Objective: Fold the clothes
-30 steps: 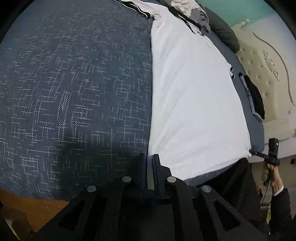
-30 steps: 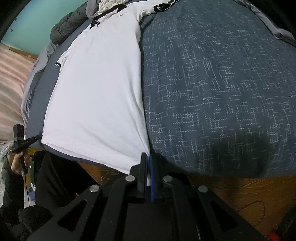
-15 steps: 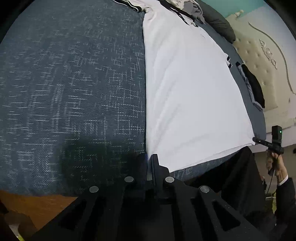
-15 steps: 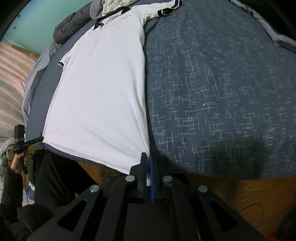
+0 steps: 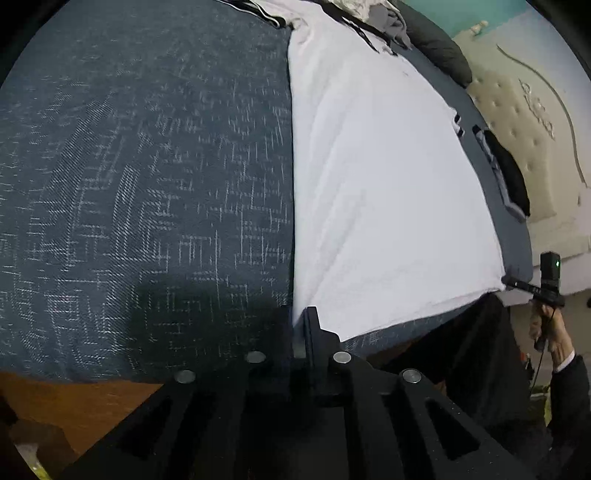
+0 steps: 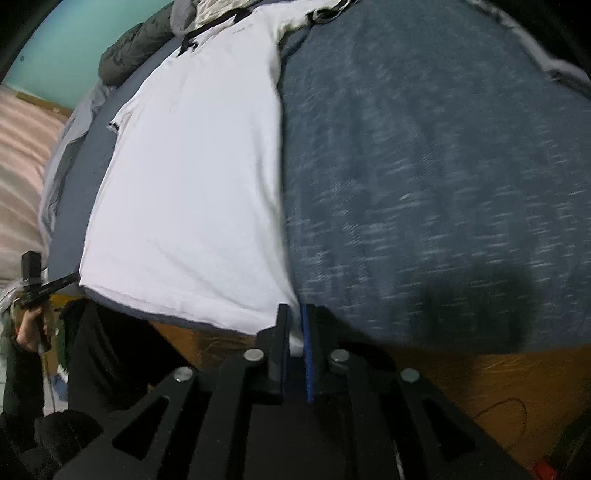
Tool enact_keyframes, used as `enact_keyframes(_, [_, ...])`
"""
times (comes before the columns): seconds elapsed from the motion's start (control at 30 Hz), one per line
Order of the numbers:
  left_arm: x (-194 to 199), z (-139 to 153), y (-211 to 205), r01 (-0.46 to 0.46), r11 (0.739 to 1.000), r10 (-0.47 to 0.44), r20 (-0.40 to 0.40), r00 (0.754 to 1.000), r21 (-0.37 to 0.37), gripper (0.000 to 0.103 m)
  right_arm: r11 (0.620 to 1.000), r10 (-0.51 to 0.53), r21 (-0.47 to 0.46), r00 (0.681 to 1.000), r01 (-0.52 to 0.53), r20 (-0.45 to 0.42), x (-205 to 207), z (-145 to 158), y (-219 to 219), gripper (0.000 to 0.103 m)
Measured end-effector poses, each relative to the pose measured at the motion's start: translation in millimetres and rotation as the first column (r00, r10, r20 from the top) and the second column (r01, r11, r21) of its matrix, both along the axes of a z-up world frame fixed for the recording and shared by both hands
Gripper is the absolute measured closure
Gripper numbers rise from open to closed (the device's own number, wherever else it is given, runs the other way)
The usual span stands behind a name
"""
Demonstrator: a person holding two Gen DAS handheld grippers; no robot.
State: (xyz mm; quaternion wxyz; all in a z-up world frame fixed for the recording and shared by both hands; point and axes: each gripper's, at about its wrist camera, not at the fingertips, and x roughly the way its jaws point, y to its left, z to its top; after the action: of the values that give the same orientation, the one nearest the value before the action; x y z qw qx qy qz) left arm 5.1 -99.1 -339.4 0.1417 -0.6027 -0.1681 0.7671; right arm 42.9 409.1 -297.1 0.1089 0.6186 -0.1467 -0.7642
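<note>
We are holding one white shirt [image 5: 384, 206] with two grippers, one at each bottom corner. Our left gripper [image 5: 300, 325] is pinched narrow on the hem corner, which is disappearing between its two fingers. Our right gripper [image 6: 293, 328] is likewise clamping the other hem corner; a bit of white cloth is showing between its blue-lined fingers [image 6: 306, 354]. In the left view the right gripper [image 5: 532, 286] is showing far off to the right, at the shirt's corner, with a hand [image 5: 550, 328] gripping its handle. In the right view the left gripper [image 6: 48, 286] is showing far off to the left, also at the corner.

The shirt is lying flat on one bed [image 5: 140, 192], stretching away from both grippers with the hem nearest to us, running along the bed's near edge. It is looking smooth, with only faint long creases. Two short sleeves are spreading out at the far end, each with a dark trim, and a dark-edged collar is lying farthest from us. The bed cover is dark blue with pale broken lines.

Beyond the collar, one dark jacket [image 6: 136, 55] is lying crumpled next to some pale clothes [image 5: 373, 11]; we cannot count these. One more dark garment [image 5: 506, 177] is lying right of the shirt in the left view, beside a cream headboard [image 5: 532, 122].
</note>
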Motion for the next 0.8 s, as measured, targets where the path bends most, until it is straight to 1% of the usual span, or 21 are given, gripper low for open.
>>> enact_keyframes(0.03, [-2,5,-3,-0.013,1.0,0.013,-0.006,1.0,-0.009,0.069,1.0,-0.013,-0.005,1.0,0.013,-0.012,-1,7,4,0.09])
enact_keyframes(0.07, [-3,11,-5,-0.026,1.0,0.025,-0.012,1.0,-0.017,0.065,1.0,-0.025,-0.011,0.999,0.025,-0.024,-2,14,8,0.088])
enact_keyframes(0.1, [-5,16,-7,-0.038,0.999,0.038,-0.019,0.999,-0.025,0.065,0.999,-0.038,-0.016,0.999,0.037,-0.036,-3,21,12,0.082])
enact_keyframes(0.13, [-6,24,-7,-0.044,0.998,0.042,-0.034,0.999,-0.039,0.065,0.998,-0.052,-0.022,0.997,0.051,-0.051,-5,29,17,0.08])
enact_keyframes(0.2, [-8,38,-8,-0.053,0.997,0.049,-0.064,0.997,-0.062,0.065,0.996,-0.085,-0.031,0.993,0.083,-0.084,-11,48,27,0.079])
enact_keyframes(0.27, [-15,55,-10,-0.07,0.994,0.062,-0.099,0.993,-0.079,0.065,0.993,-0.116,-0.041,0.986,0.111,-0.12,-18,67,37,0.073])
enact_keyframes(0.3, [-7,63,-23,-0.075,0.994,0.065,-0.114,0.991,-0.083,0.065,0.992,-0.126,-0.047,0.982,0.121,-0.138,-22,75,40,0.067])
enact_keyframes(0.33, [3,72,-39,-0.081,0.993,0.068,-0.132,0.989,-0.091,0.065,0.99,-0.134,-0.051,0.979,0.128,-0.153,-26,82,41,0.066])
enact_keyframes(0.37, [12,80,-54,-0.087,0.991,0.072,-0.151,0.986,-0.099,0.063,0.989,-0.145,-0.057,0.975,0.137,-0.17,-31,89,44,0.066])
enact_keyframes(0.43, [23,93,-69,-0.092,0.989,0.07,-0.181,0.981,-0.113,0.062,0.985,-0.168,-0.076,0.966,0.156,-0.195,-42,101,48,0.066])
enact_keyframes(0.53, [11,114,-53,-0.114,0.985,0.082,-0.232,0.969,-0.128,0.06,0.978,-0.2,-0.105,0.956,0.18,-0.217,-59,109,58,0.065])
enact_keyframes(0.6, [3,128,-48,-0.129,0.982,0.091,-0.26,0.961,-0.136,0.056,0.971,-0.226,-0.132,0.946,0.2,-0.233,-71,114,62,0.065])
enact_keyframes(0.67, [-8,142,-42,-0.149,0.981,0.108,-0.279,0.954,-0.127,0.05,0.961,-0.257,-0.169,0.936,0.221,-0.24,-85,116,62,0.065])
enact_keyframes(0.73, [-23,149,-34,-0.159,0.98,0.118,-0.293,0.949,-0.12,0.048,0.951,-0.281,-0.198,0.929,0.236,-0.242,-101,115,63,0.065])
enact_keyframes(0.8, [-42,157,-25,-0.168,0.979,0.125,-0.31,0.942,-0.115,0.048,0.947,-0.295,-0.205,0.923,0.249,-0.245,-115,114,66,0.065])
